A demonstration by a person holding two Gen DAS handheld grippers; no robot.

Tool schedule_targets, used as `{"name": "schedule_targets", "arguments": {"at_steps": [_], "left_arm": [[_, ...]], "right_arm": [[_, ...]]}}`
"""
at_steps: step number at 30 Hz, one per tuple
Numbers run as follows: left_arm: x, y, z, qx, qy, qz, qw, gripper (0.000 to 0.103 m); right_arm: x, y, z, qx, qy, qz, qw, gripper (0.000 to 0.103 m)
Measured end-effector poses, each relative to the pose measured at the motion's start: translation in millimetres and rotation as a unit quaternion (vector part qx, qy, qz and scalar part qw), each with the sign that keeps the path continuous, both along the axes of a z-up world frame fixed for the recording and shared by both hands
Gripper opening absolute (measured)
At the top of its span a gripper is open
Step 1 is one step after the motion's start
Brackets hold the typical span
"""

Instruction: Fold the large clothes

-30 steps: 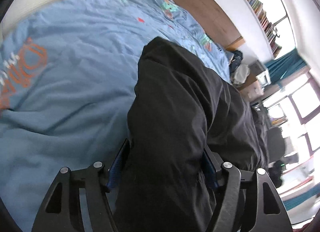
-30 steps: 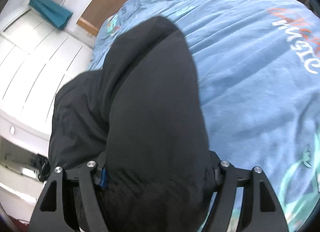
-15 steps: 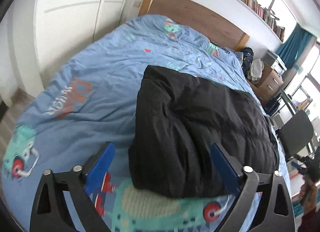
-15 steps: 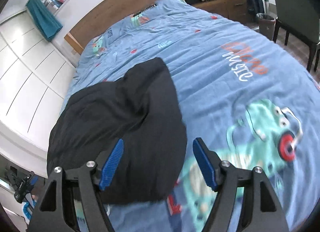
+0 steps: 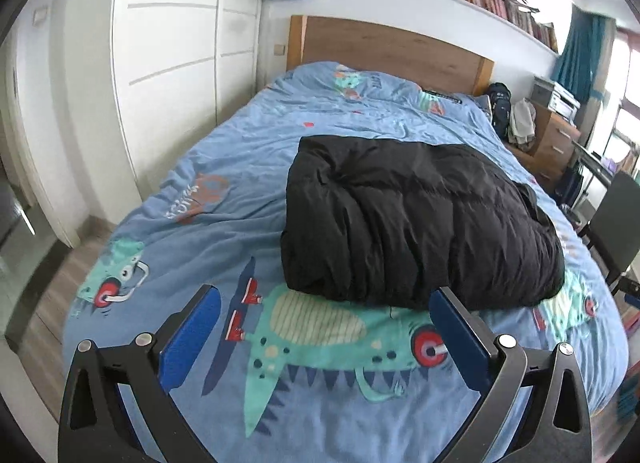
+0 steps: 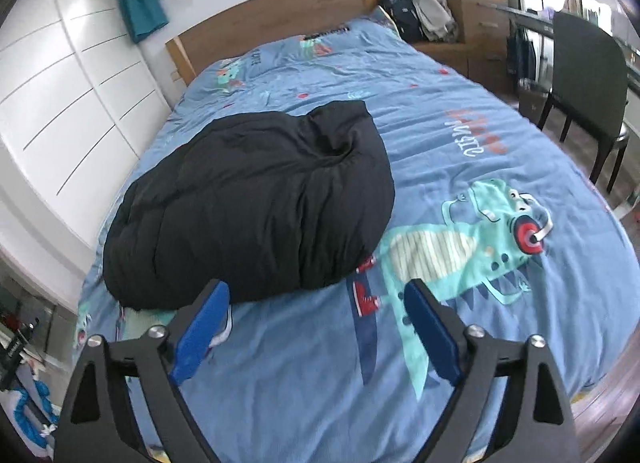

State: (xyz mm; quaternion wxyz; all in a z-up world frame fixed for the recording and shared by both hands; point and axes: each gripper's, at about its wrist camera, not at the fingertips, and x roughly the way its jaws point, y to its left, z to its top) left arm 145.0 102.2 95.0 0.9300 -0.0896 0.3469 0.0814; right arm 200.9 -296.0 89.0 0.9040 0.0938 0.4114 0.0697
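One bed (image 5: 248, 167) fills the room ahead of both tools, and the black coat (image 5: 416, 223) now lies folded on it, let go a moment ago. Left tool (image 5: 326, 337) and right tool (image 6: 316, 327) have pulled back, spread wide and empty; this fold looks finished.
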Motion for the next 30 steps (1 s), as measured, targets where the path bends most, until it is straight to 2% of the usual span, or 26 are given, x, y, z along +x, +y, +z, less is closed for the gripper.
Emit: {"name": "schedule_targets", "arguments": {"at_steps": [9,14,23,30], "left_arm": [[-49.7,-19.5,13.5,0.027,-0.042,0.028,0.9984,0.102],[-64.5,-33.9,17.1,0.064,-0.054,0.032,0.9959,0.102],[-75.5,-64.0,23.4,0.107,-0.066,0.025,0.9917,0.102],[-76.8,-79.4,25.9,0.113,-0.070,0.017,0.9910,0.102]], "right_arm": [[-61.6,27.9,1.0,-0.054,-0.039,0.008,0.998,0.093],[-89.0,35.9,3.1,-0.069,-0.063,0.006,0.996,0.093],[-110.4,23.5,5.8,-0.067,-0.083,-0.005,0.994,0.094],[-113.8,9.1,-2.3,-0.061,-0.078,-0.009,0.995,0.094]]}}
